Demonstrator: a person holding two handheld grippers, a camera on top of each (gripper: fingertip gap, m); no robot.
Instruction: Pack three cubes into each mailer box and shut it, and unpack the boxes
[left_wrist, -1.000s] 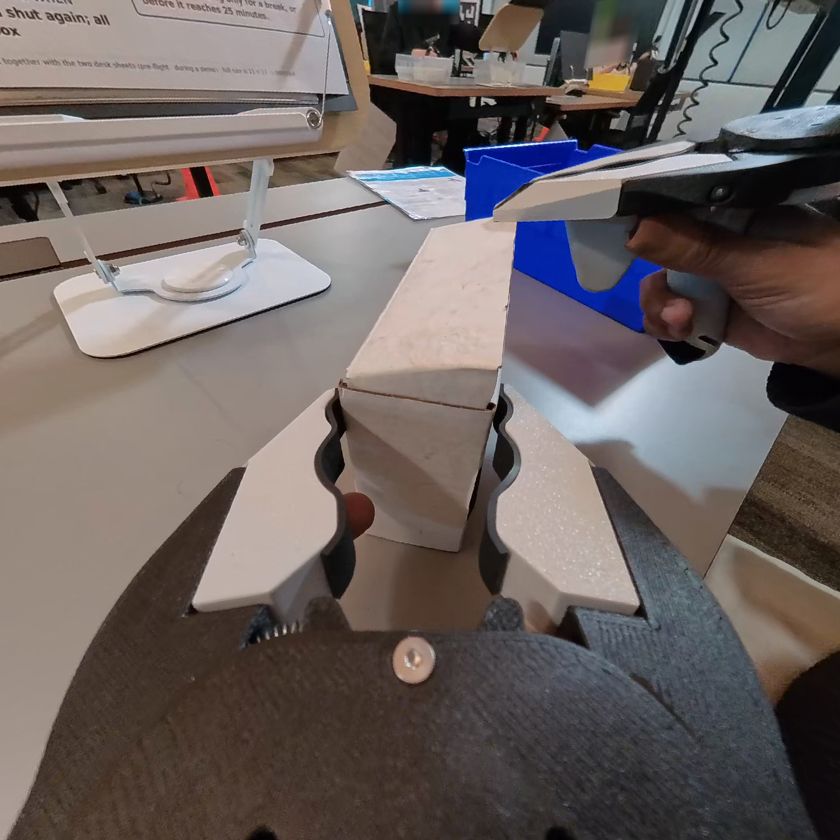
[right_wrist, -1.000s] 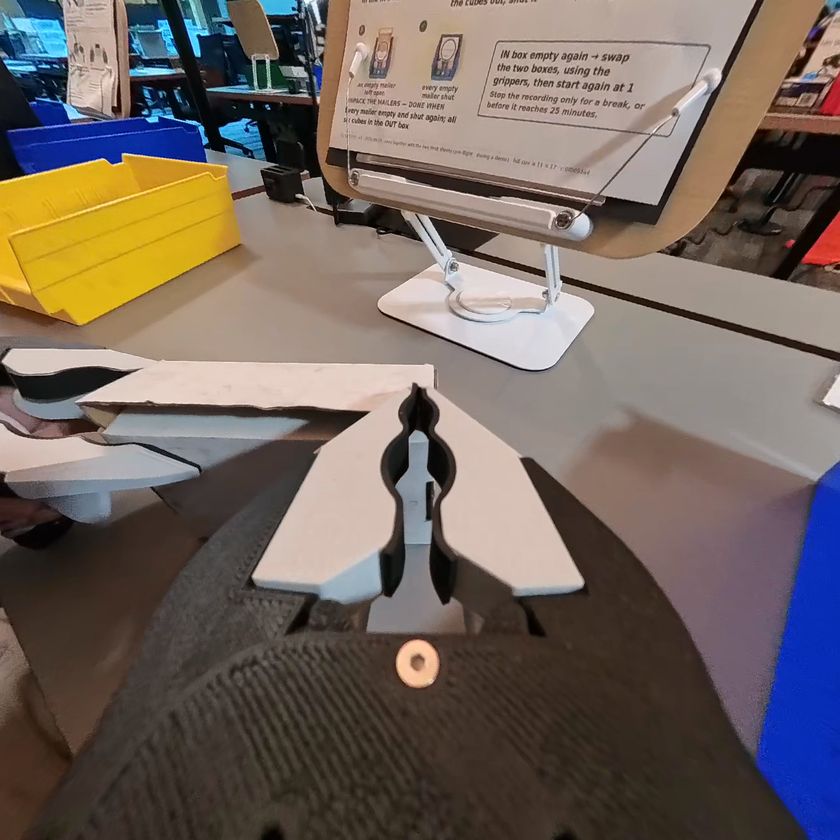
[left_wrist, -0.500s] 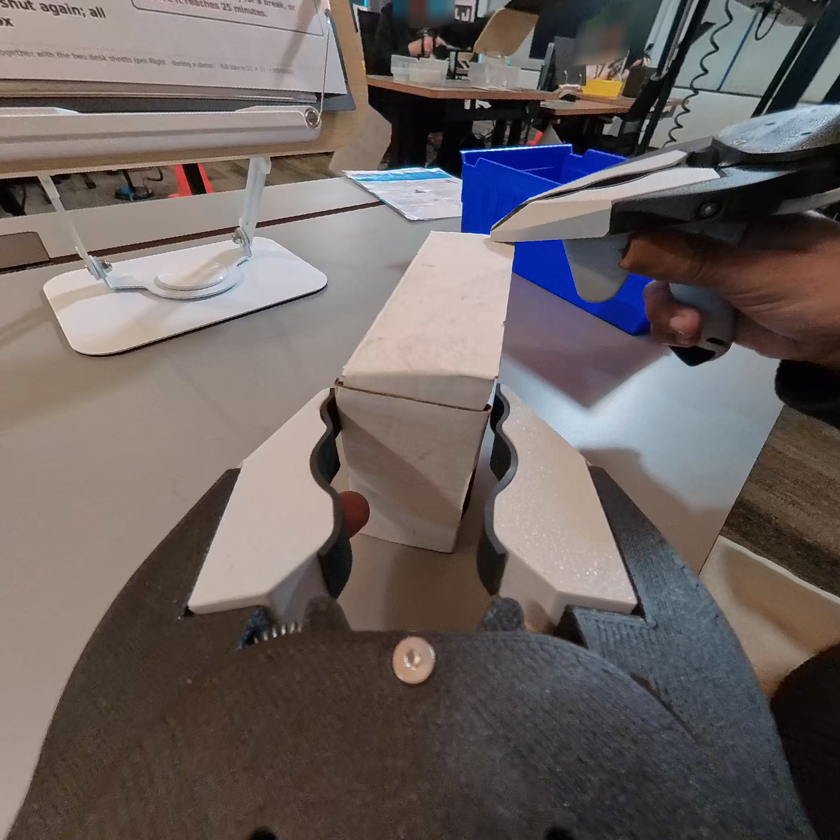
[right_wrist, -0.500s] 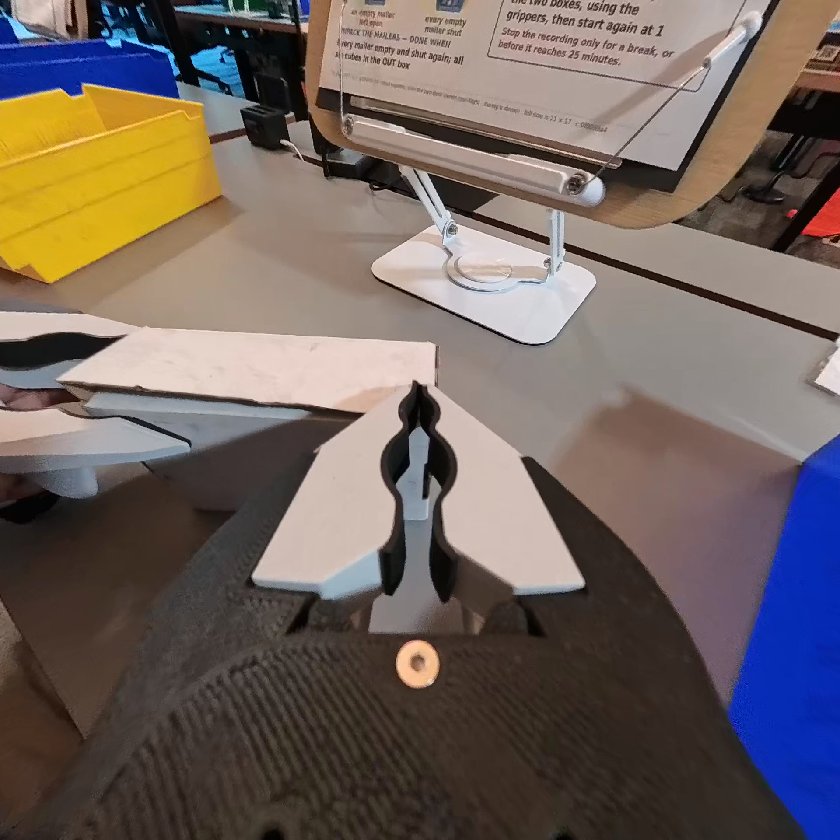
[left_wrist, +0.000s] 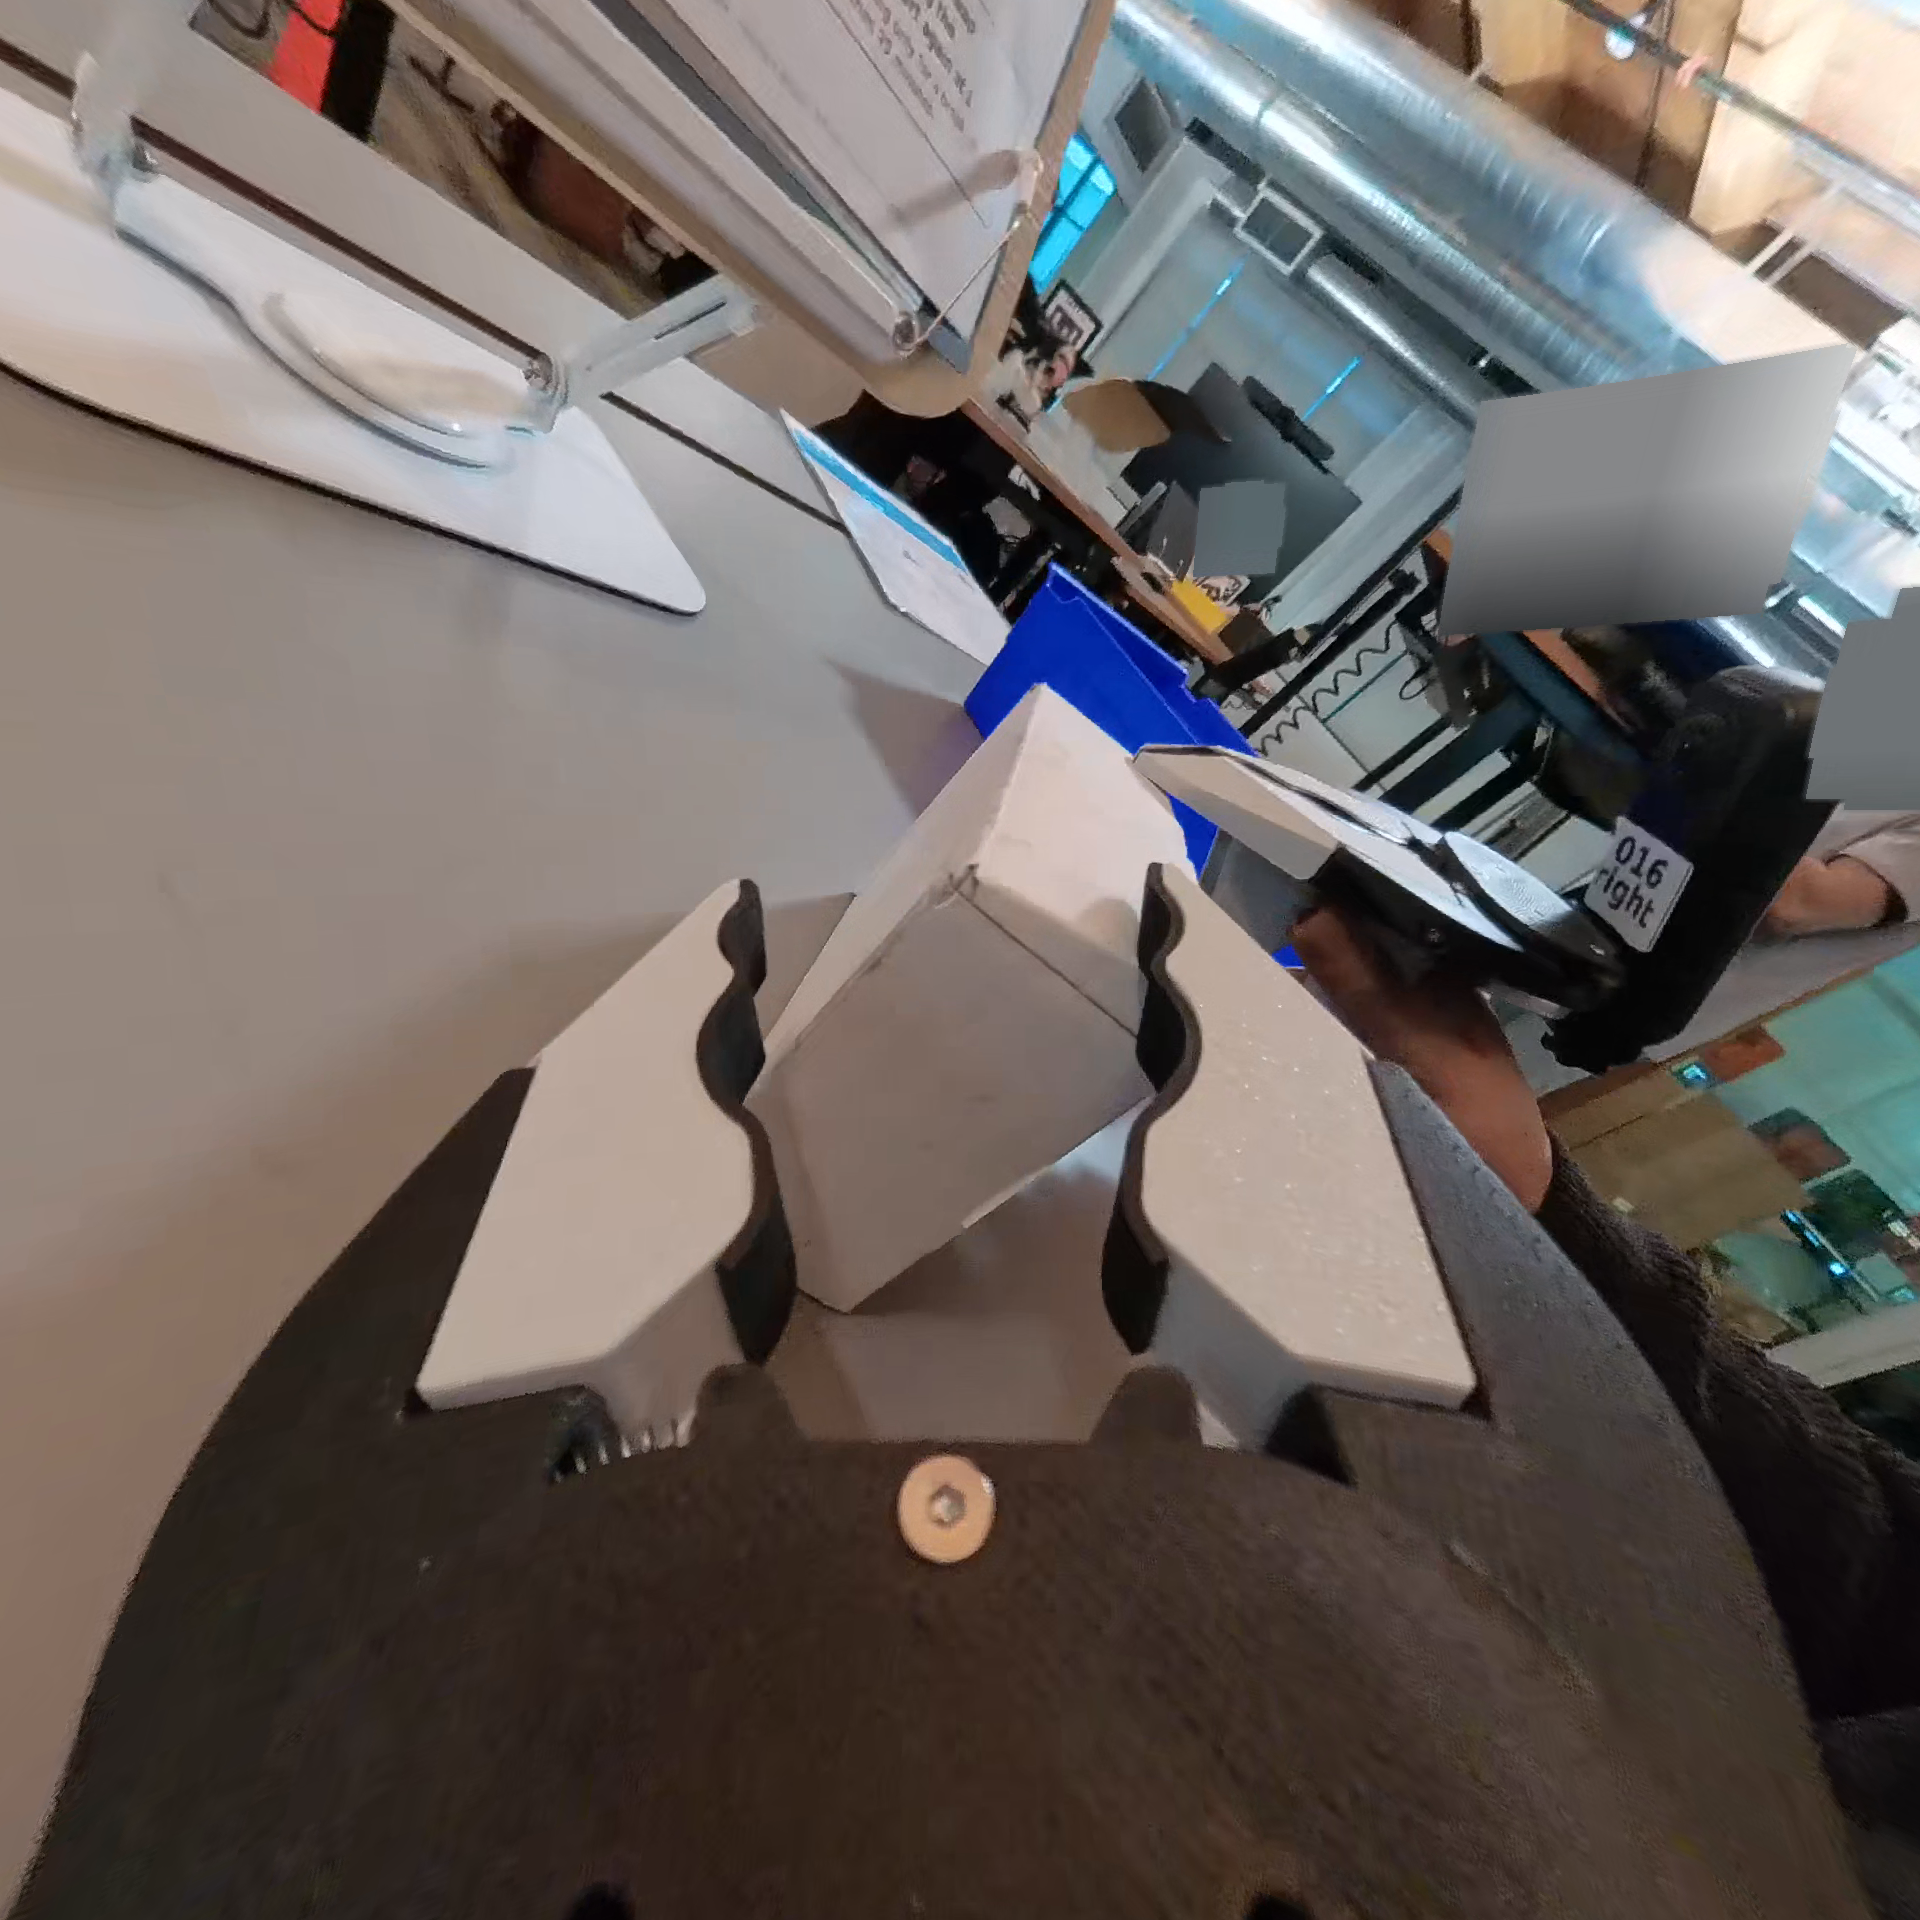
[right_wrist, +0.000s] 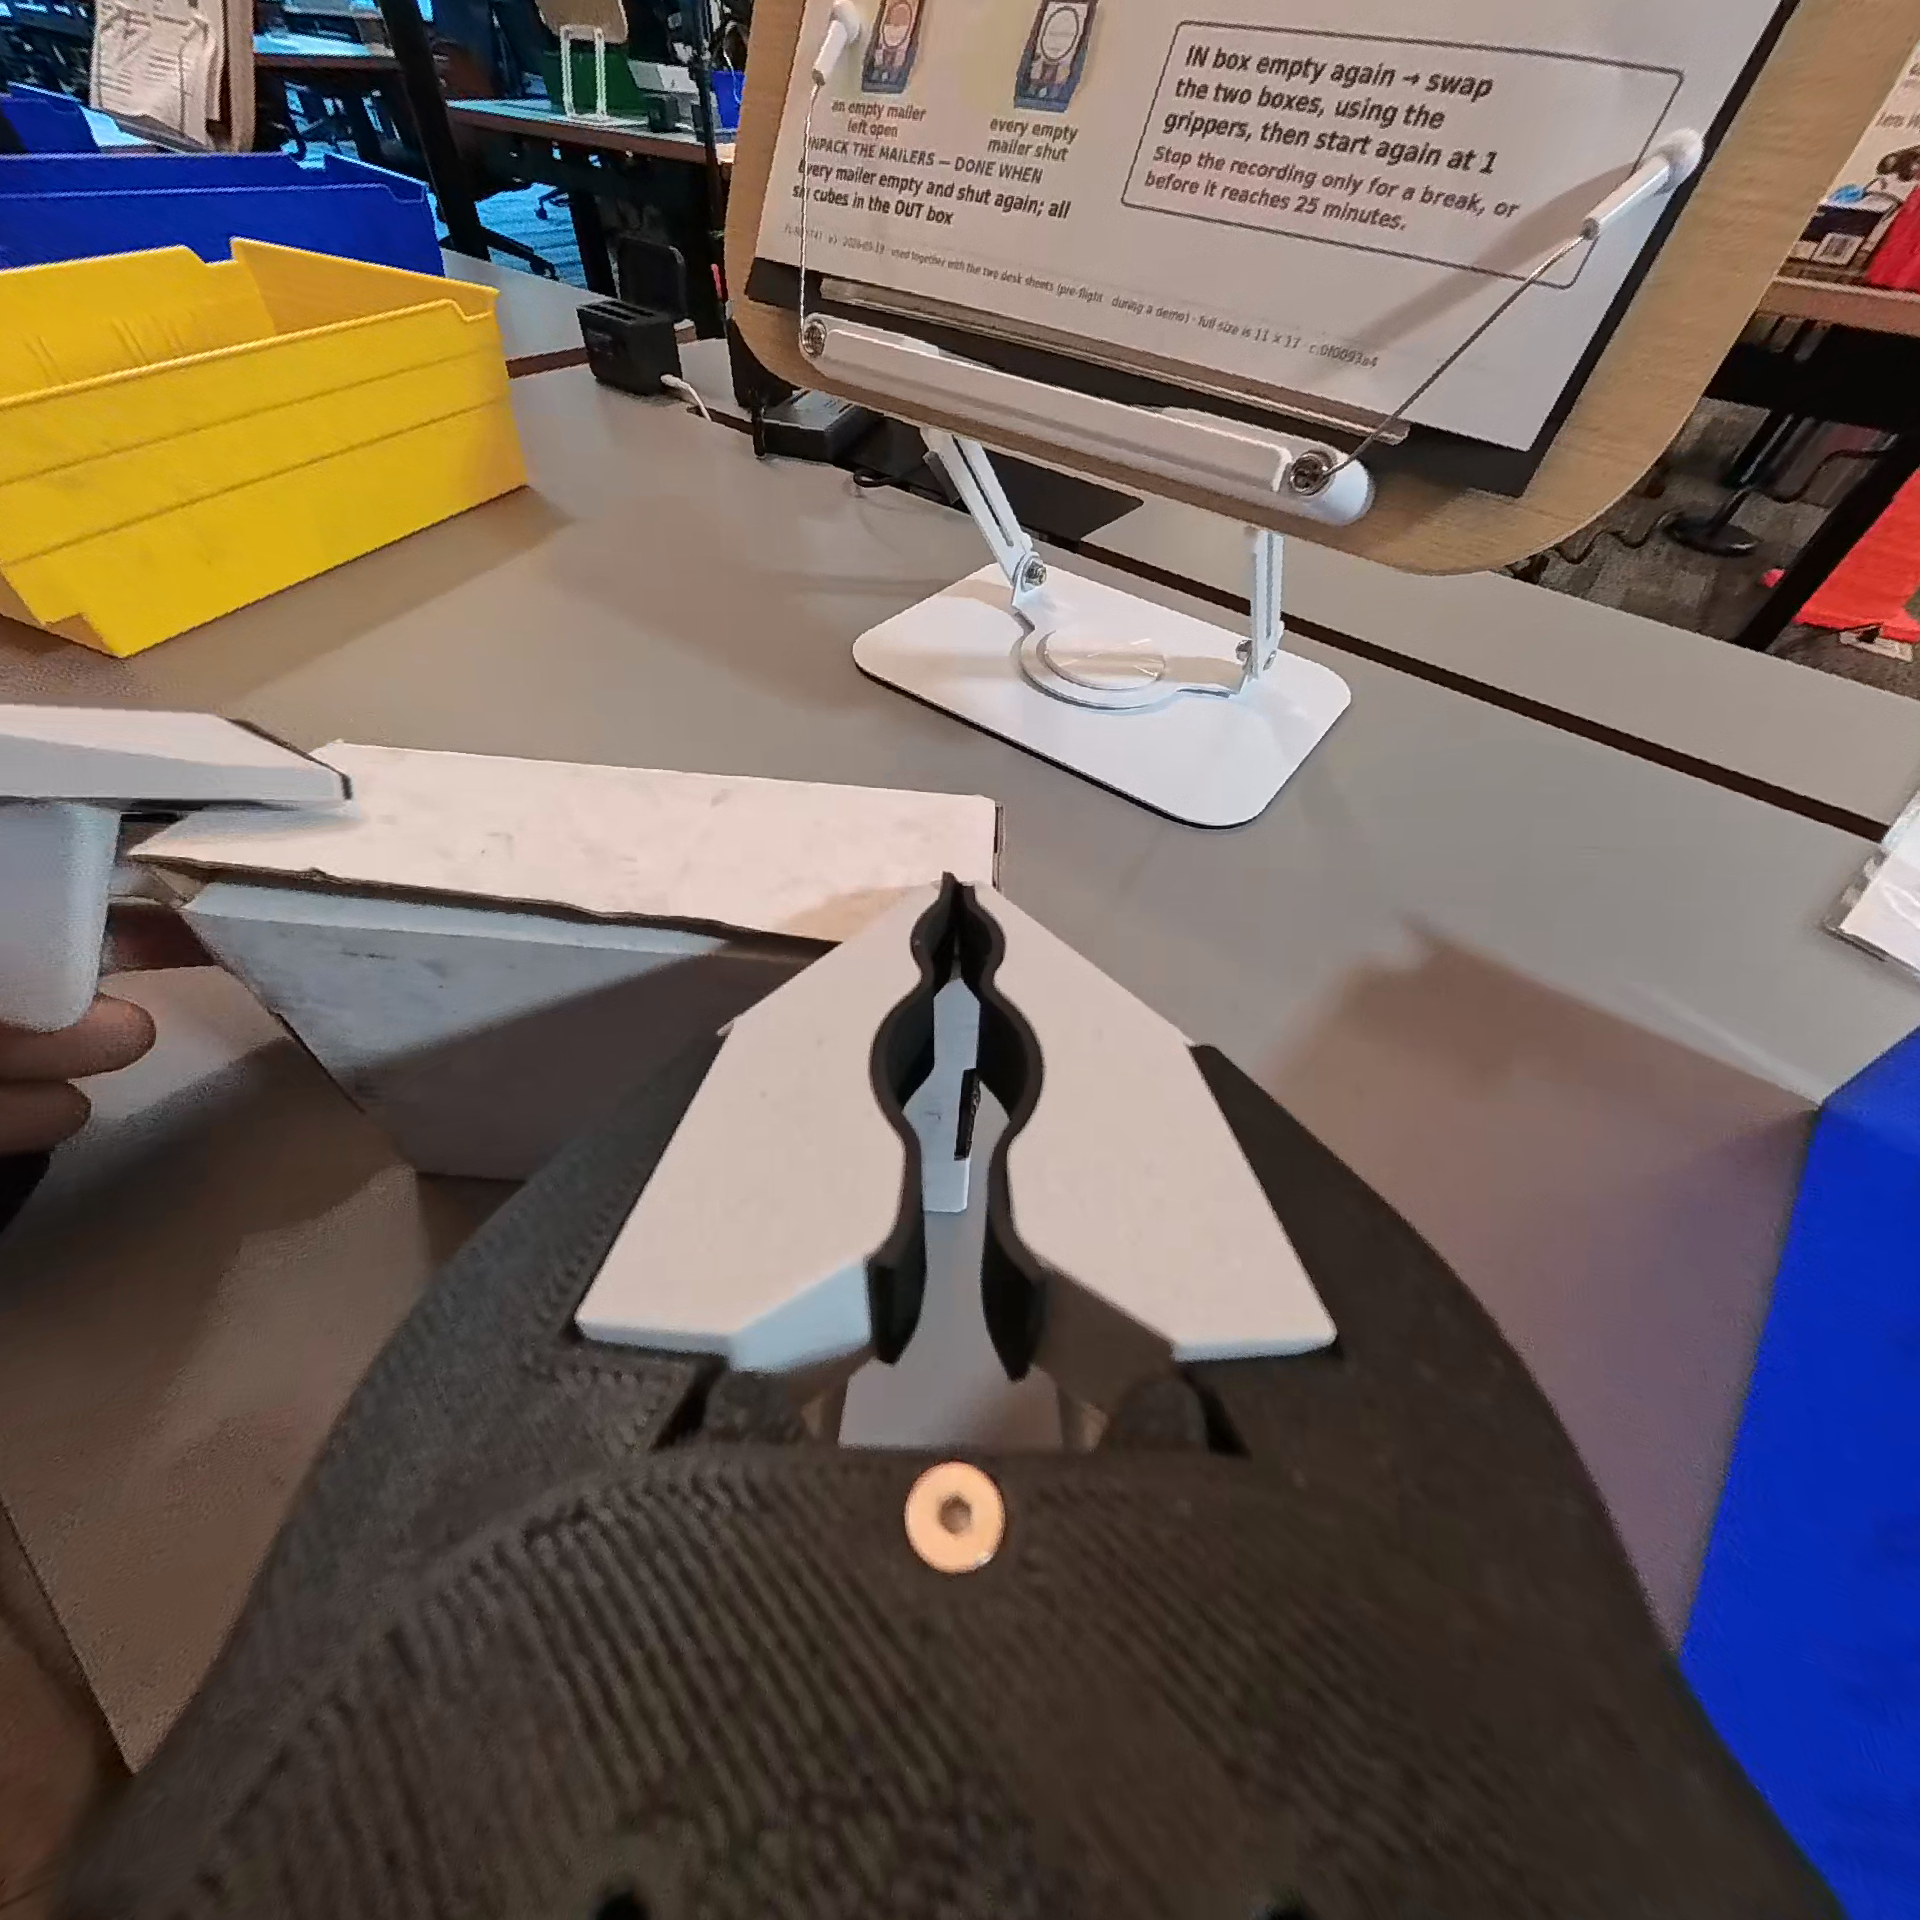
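Left wrist view: at the centre of the frame we see the left gripper (left_wrist: 951, 1023), its two fingers pinching the near end of a white mailer box (left_wrist: 966, 1070). The box sits rotated between the black pads (left_wrist: 743, 1049), one corner edge uppermost, and runs away toward the upper right of the frame. Its lid looks shut. Whether its far end rests on the grey table (left_wrist: 312, 831) we cannot tell. At the right of the frame the right gripper (left_wrist: 1195, 774) reaches in, held by a hand (left_wrist: 1392, 997); its tip lies just beside the far top of the box, and we cannot tell if they touch. Behind the box stands a blue bin (left_wrist: 1091, 665). A white document stand (left_wrist: 436, 457) fills the upper left.

Right wrist view: in the lower centre we see the right gripper (right_wrist: 951, 899) with its fingers pressed together and nothing between them. Its tip lies over the near right end of the mailer box (right_wrist: 582, 883), which stretches across the left middle of the frame. At the left edge a finger of the left gripper (right_wrist: 166, 769) overlaps the top of the box. A yellow bin (right_wrist: 239, 436) sits at the upper left, the document stand (right_wrist: 1112, 675) at the upper centre, and the blue bin (right_wrist: 1818, 1455) at the right edge. No cubes are visible in either view
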